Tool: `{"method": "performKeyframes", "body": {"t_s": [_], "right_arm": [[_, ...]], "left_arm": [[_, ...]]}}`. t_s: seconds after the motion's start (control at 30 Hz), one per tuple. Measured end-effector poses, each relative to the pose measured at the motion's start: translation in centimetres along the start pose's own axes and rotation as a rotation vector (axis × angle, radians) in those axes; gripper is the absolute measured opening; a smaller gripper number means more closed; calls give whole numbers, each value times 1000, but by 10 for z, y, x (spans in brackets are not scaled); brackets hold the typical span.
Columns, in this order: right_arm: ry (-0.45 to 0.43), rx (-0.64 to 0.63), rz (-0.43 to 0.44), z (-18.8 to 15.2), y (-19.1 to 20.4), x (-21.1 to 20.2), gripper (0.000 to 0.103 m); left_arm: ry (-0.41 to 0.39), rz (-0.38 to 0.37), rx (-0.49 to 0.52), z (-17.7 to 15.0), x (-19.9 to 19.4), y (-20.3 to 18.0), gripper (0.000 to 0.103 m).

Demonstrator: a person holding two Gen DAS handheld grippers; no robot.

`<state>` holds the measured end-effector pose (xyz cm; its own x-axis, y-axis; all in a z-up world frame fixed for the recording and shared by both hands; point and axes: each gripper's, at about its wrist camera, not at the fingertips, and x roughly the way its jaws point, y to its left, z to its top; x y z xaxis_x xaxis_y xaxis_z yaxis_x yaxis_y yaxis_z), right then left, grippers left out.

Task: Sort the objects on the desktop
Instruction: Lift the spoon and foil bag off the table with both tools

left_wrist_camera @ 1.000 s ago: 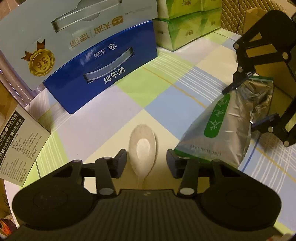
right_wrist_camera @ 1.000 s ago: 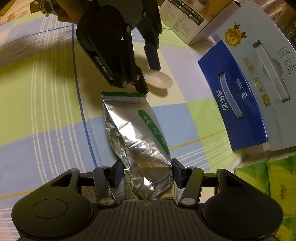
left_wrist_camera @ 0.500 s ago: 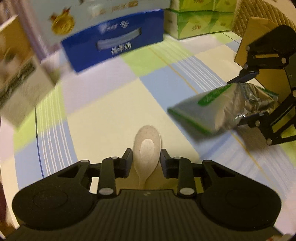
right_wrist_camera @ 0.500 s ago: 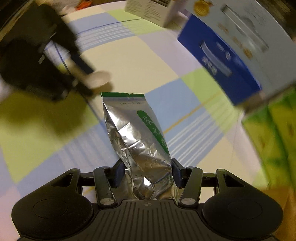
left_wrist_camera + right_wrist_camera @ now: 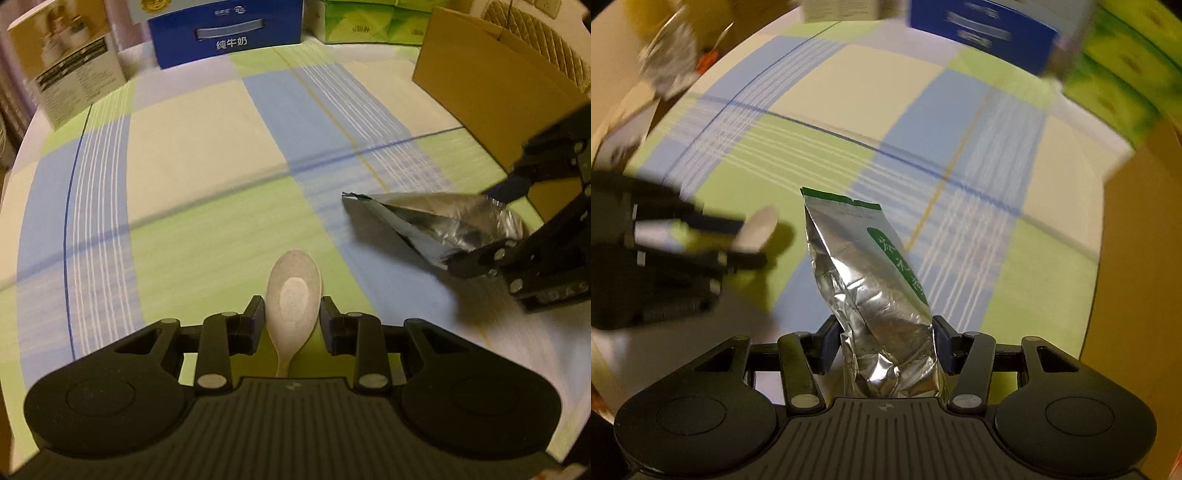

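the left gripper (image 5: 292,320) pinches a pale speckled plastic spoon (image 5: 293,297) between its jaws, bowl pointing forward at lower centre of the left wrist view, seemingly lifted off the checked green, blue and cream tablecloth (image 5: 207,147). the right gripper (image 5: 882,343) clamps the crumpled bottom of a silver foil pouch with a green label (image 5: 875,280), held above the cloth at centre frame. both items are picked up but neither is placed, so the sorting looks mid-way. a brown cardboard box (image 5: 491,77) at upper right may be the destination; that is a guess. a blue milk carton (image 5: 225,31) stands at the top edge.
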<state>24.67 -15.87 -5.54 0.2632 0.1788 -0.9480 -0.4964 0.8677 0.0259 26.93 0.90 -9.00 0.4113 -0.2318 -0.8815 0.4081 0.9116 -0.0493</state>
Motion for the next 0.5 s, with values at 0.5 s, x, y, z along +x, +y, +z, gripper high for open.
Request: {"method": "performKeyframes", "body": {"t_s": [0.5], "right_arm": [[-254, 267, 105, -71, -13, -24, 50]], "left_arm": [[-127, -22, -118, -66, -34, -35, 27]]}}
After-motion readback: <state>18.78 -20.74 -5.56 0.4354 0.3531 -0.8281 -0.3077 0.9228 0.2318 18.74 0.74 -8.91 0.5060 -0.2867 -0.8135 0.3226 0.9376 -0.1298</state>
